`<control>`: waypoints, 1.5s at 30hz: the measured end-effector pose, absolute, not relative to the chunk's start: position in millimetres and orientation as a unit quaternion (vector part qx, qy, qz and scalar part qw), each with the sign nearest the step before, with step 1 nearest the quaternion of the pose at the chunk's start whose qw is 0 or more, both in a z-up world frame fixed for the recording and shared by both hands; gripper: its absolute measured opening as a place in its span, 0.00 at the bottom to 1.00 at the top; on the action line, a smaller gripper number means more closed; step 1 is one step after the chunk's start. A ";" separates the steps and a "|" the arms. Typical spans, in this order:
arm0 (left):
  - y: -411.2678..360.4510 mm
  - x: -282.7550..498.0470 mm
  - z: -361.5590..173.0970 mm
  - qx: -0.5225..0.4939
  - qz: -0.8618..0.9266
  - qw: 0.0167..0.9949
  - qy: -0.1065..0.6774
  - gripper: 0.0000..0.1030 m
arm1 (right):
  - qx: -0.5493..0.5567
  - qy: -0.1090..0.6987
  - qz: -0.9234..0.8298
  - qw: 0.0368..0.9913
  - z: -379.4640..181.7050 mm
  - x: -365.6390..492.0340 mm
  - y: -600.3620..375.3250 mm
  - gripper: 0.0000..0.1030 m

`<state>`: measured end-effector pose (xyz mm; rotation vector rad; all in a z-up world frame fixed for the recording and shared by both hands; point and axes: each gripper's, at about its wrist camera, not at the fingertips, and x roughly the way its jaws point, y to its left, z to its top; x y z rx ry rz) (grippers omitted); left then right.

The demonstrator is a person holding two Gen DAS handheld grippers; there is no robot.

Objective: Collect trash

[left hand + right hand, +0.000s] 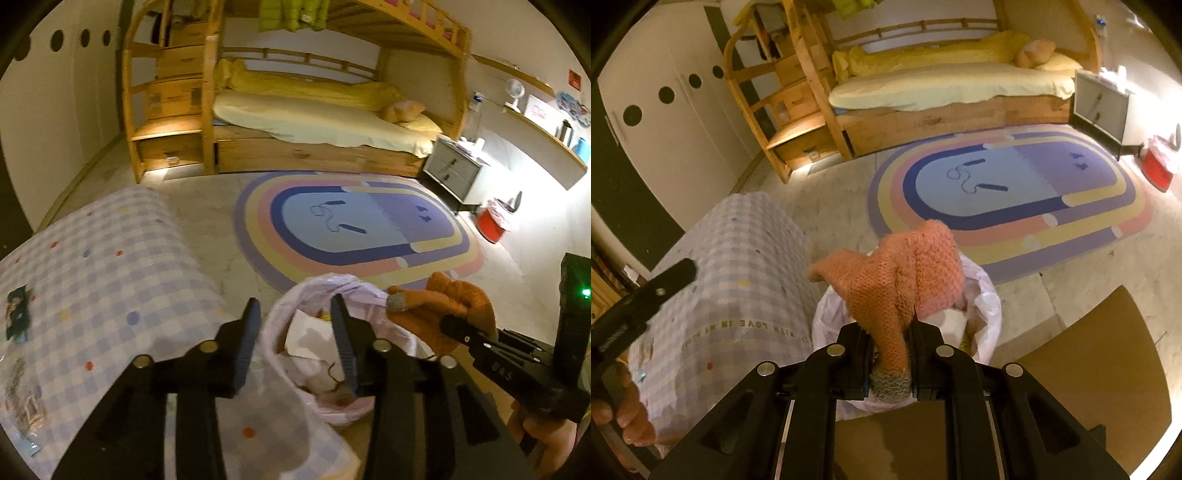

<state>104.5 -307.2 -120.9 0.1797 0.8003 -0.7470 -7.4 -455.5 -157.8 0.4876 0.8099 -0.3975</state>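
Note:
My right gripper [889, 350] is shut on an orange knitted glove [905, 273] with a grey fingertip, holding it over a bin lined with a pale pink bag [988, 306]. In the left wrist view the glove [454, 306] hangs at the right above the bag [295, 332], which holds paper scraps. My left gripper [295, 321] is open, its right finger over the bag's mouth, its left finger by the table edge. A dark wrapper [16, 314] lies on the checked tablecloth [110, 258].
A rainbow oval rug [354, 225] with a skipping rope [332, 218] covers the floor ahead. Behind it stands a wooden bunk bed [295, 122]. A grey nightstand [454, 170] and a red bin [493, 221] stand at the right. A brown board [1108, 350] lies beside the bag.

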 end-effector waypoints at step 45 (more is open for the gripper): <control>0.4 91.0 -116.5 0.034 -0.078 0.919 0.386 0.66 | 0.089 0.394 0.028 0.914 -95.6 64.5 -222.9 0.46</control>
